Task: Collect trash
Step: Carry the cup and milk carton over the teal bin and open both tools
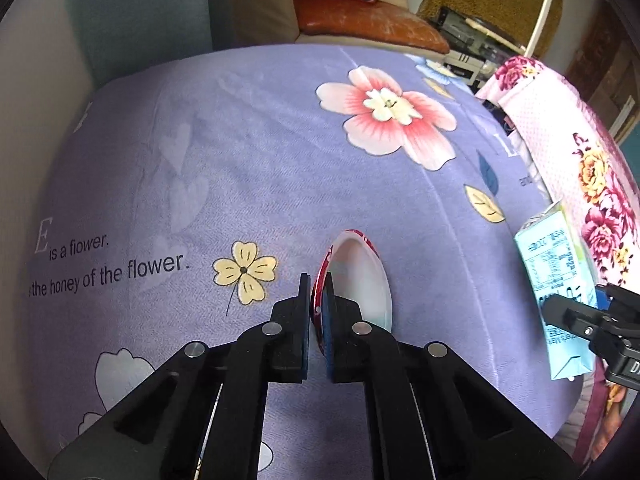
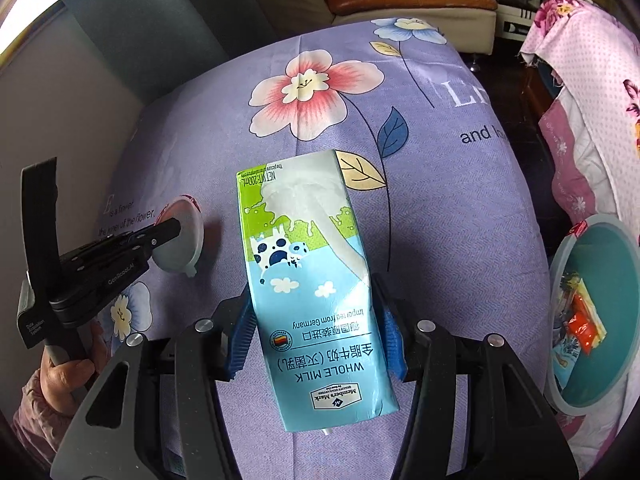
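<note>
My left gripper (image 1: 318, 304) is shut on the rim of a small plastic cup lid (image 1: 356, 280), red outside and white inside, held above the purple flowered bedspread (image 1: 240, 152). The lid also shows in the right wrist view (image 2: 180, 240) with the left gripper (image 2: 168, 226) clamped on it. My right gripper (image 2: 318, 324) is shut on a blue and green whole milk carton (image 2: 308, 272), held over the bed. The carton shows at the right edge of the left wrist view (image 1: 556, 280). A teal bin (image 2: 592, 320) with wrappers inside stands to the right.
A pink flowered quilt (image 2: 592, 92) lies along the bed's right side, above the bin. A sofa with an orange cushion (image 1: 360, 20) stands beyond the bed's far edge. A grey wall (image 2: 60, 100) borders the left side.
</note>
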A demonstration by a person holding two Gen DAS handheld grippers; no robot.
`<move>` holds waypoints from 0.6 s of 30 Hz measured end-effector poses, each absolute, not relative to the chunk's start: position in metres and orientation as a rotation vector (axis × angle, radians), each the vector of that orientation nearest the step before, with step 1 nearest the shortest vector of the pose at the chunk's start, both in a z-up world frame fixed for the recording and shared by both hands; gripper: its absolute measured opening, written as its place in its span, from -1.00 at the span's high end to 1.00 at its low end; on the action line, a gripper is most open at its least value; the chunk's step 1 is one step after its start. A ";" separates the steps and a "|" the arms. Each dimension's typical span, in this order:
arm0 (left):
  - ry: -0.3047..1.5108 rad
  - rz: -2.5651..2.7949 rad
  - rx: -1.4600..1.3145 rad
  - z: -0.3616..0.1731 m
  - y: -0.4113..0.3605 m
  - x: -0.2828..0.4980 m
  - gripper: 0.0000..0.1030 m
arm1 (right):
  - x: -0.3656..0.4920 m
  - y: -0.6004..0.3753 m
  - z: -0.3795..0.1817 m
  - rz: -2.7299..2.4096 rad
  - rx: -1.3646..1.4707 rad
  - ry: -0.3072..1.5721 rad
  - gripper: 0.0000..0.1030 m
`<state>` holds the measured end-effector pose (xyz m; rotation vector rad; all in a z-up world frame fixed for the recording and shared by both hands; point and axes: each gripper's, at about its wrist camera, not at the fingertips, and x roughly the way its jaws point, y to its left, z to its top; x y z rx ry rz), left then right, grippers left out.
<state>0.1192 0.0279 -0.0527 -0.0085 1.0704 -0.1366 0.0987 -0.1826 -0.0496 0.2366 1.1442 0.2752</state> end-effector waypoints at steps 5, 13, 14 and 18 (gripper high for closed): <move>1.040 -0.156 0.014 -0.038 0.022 0.108 0.89 | 0.097 -0.191 -0.046 0.268 0.259 1.125 0.01; 1.016 -0.235 0.047 -0.017 -0.013 0.095 0.89 | 0.088 -0.221 -0.028 0.227 0.315 1.053 0.01; 1.014 -0.250 0.058 -0.016 -0.022 0.093 0.89 | 0.086 -0.227 -0.026 0.218 0.321 1.043 0.01; 1.009 -0.314 0.111 -0.013 -0.065 0.086 0.89 | 0.071 -0.254 -0.020 0.177 0.351 1.009 0.01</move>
